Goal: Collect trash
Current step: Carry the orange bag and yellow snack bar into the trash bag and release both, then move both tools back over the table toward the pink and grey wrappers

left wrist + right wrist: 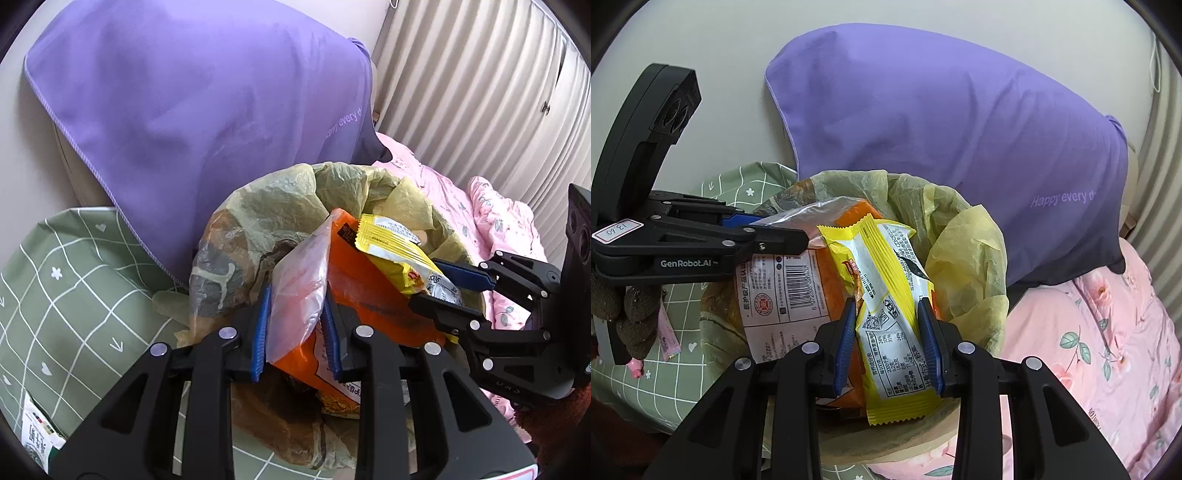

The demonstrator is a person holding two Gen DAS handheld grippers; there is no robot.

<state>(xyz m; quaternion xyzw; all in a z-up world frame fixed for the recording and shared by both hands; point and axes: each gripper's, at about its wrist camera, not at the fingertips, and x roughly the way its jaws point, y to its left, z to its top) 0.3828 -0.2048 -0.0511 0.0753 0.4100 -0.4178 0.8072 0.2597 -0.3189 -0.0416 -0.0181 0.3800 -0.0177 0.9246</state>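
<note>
While both fingers (264,314) grip wrappers, orange bag (369,291), yellow wrapper (886,295), over bin (960,236)

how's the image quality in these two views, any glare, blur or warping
Left wrist view: sharp, soft even daylight, strong fisheye bending of the ribbed wall panel, dark vignette corners, slight sheen on the clear plastic bag in the left claw. Right wrist view: also sharp, print on the yellow wrapper in the right claw legible, same barrel warping, no harsh shadows.
</note>
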